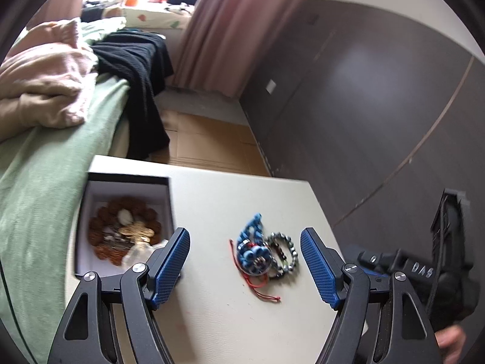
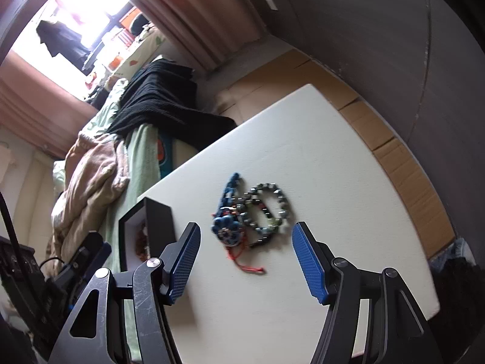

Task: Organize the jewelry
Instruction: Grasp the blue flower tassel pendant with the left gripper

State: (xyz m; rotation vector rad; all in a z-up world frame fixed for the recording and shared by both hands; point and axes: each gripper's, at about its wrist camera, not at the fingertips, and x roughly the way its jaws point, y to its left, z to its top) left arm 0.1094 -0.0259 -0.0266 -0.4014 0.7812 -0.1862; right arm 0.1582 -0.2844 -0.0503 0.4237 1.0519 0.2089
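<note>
Both tongs are spread wide and hold nothing: the left tongs (image 1: 245,265) hover over the white worktop (image 1: 230,188) with the jewelry pile framed between their blue pads, and the right tongs (image 2: 245,261) frame the same pile from the other side. The pile lies near the middle of the worktop and is a tangle: a blue beaded bracelet (image 1: 250,250) with a red cord (image 1: 260,288) trailing toward the tongs, touching and partly overlapping a grey metallic bead bracelet (image 1: 285,254). The open black box (image 1: 91,179) with its white lining sits at the worktop's left edge beside the bed (image 1: 39,176), well apart from the pile, and already holds a brown beaded bracelet (image 1: 121,233) and some pale pieces. The step in hand looks like picking one bracelet out of the pile to carry to the box. To do it well, it seems best to choose the piece lying on top, which looks to be the blue one, and close on a firm cluster of beads, not on the thin cord, which would likely slip. Lift slowly, watching whether the grey bracelet drags along; if it does, the other tongs could press it down lightly. Since the box is already fairly full, lower the piece inside before releasing it.
</note>
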